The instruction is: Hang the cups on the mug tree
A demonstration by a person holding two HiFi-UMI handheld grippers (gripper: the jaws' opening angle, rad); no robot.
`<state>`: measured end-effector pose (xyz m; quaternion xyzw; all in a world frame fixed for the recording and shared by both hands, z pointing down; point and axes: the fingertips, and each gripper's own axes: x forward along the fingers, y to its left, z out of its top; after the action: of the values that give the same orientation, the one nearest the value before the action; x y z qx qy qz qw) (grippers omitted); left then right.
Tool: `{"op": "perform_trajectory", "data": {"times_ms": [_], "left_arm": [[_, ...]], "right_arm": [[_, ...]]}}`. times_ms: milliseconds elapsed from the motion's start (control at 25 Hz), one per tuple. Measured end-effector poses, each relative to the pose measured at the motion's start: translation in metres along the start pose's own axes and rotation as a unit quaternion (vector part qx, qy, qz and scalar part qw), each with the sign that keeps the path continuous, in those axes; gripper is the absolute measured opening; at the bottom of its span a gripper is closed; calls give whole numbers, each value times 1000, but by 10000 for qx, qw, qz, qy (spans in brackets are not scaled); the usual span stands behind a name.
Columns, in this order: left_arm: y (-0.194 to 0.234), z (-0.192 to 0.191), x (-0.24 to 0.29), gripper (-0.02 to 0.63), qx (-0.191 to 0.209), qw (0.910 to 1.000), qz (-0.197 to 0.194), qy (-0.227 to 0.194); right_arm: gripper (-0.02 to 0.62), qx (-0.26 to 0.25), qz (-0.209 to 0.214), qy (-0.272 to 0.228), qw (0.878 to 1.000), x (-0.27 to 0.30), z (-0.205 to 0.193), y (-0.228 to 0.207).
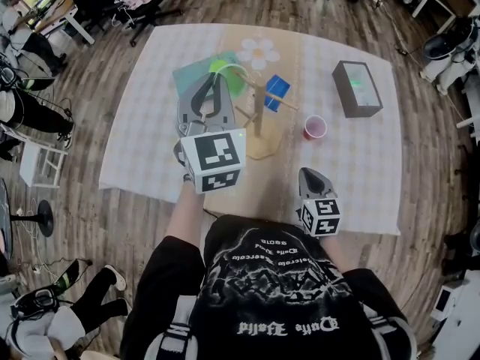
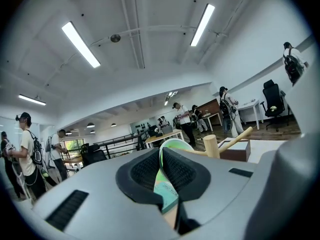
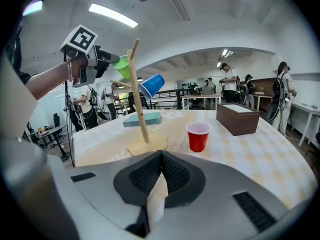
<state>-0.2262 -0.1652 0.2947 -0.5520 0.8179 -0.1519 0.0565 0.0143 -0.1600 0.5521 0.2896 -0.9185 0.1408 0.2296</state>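
1. Left gripper (image 2: 168,171) clamps the green cup (image 3: 123,67) by its rim beside an upper peg of the mug tree (image 3: 139,99); not hung yet, I judge.
2. Blue cup (image 3: 152,86) already hangs there.
3. Red cup (image 3: 198,136) waits on the table (image 3: 260,149); my right gripper (image 3: 161,171) is closed, empty.

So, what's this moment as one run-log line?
left tool: shut on green plastic cup by wooden mug tree | blue plastic cup: hung | red plastic cup: on table | right tool: shut, empty

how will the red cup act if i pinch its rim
The red cup looks like thin plastic: probably light, with a rim that flexes when pinched. Upright on a narrower base, it likely tips or slides if nudged.
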Motion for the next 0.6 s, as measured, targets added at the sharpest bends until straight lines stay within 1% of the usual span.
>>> {"op": "perform_trajectory", "data": {"times_ms": [160,360,600], "left_arm": [[-5,1,0,38,-77,9999,-68,-84],[-8,6,-8,38,128,9997,-51,-207],[-15,4,-9,38,96,9996,-117,-234]], "right_arm": [[9,-14,-28,0,10000,0,-2,-2],[9,-110,-46,53,9999,-3,-2,0],[9,-87,-42,44,9999,-2,-4,-1]]}}
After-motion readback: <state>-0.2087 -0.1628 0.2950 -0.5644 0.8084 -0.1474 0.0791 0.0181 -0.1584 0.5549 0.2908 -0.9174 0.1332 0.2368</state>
